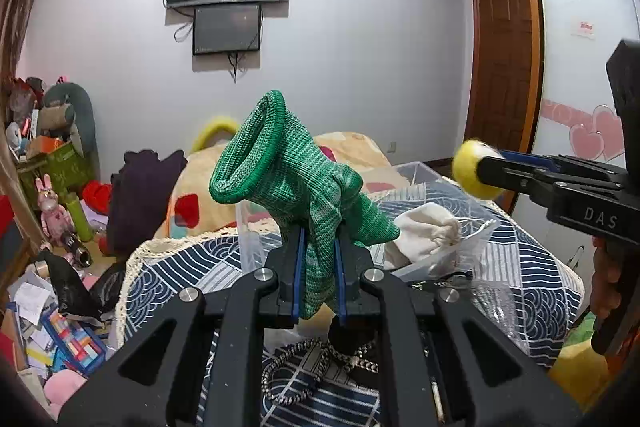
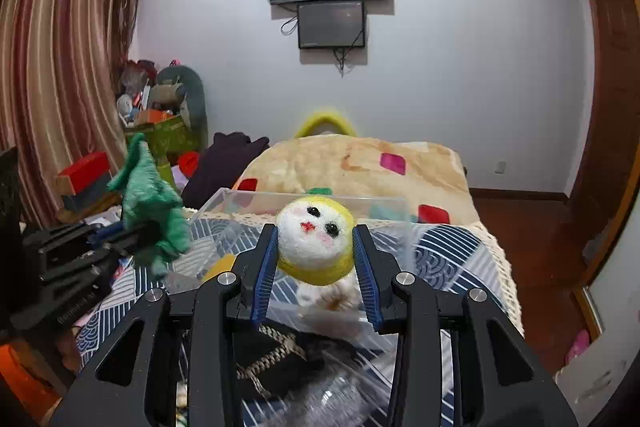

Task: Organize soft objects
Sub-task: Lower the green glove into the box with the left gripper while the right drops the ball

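The left hand-held gripper (image 1: 318,267) is clamped on a green knitted glove (image 1: 296,183) and the right hand-held gripper (image 2: 316,267) on a yellow-and-white felt ball (image 2: 316,239), both above a clear plastic bin (image 2: 304,201) on the bed (image 2: 452,247).

Green glove (image 1: 296,183) coarse knit; doll head (image 2: 316,239) fuzzy felt; bin (image 2: 360,205) clear plastic.

In the left view, the lower glove (image 1: 320,279) is pinched out of sight between the fingers (image 1: 298,275), and the bin (image 1: 416,173) behind it is largely covered. At the right edge, the ball (image 1: 472,169) is blurred and half hidden. In the right view, the glove (image 2: 150,203) at the left is smeared, and the bin's (image 2: 248,201) contents cannot be made out.
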Demonstrator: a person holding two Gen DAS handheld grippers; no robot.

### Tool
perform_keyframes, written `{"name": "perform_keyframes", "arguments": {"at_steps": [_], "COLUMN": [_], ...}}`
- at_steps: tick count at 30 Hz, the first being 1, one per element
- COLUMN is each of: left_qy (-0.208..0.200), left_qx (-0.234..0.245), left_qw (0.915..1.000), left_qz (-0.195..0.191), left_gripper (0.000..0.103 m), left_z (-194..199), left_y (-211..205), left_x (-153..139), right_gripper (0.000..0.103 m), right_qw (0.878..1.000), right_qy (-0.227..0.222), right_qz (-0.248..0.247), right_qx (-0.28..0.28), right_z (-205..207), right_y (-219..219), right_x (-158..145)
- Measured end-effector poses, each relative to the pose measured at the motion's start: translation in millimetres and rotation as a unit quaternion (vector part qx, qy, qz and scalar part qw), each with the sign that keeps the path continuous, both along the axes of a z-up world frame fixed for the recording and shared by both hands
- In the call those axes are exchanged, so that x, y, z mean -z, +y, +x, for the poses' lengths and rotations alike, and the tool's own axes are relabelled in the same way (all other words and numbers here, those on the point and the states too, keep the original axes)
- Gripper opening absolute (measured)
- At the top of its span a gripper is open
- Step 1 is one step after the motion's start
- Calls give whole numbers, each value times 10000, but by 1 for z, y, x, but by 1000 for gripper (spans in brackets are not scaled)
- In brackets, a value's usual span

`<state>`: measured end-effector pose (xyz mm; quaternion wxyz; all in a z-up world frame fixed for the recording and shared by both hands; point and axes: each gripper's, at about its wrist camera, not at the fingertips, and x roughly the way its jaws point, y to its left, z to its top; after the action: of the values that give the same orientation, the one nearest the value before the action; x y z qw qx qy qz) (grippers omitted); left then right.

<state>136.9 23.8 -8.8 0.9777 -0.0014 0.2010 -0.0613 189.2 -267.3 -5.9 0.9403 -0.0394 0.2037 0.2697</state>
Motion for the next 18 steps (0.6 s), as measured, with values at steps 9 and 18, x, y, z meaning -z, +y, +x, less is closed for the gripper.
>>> {"name": "perform_keyframes", "arguments": {"at_steps": [9, 18], "left_qy": [389, 737], "left_qx": [13, -30], "left_qw": [9992, 9972], "left_qz": [73, 83], "left_gripper": [12, 12], "left_z": [36, 59], "left_y": [1, -1], "left_x": [21, 36], "right_gripper": [35, 35], "right_qw": [9984, 9934], "right_qy": [365, 647], "right_qz": [-389, -944], "right_qx": [-160, -89], "right_z": [25, 45], "right_y": [35, 55], "right_x": [16, 40]}}
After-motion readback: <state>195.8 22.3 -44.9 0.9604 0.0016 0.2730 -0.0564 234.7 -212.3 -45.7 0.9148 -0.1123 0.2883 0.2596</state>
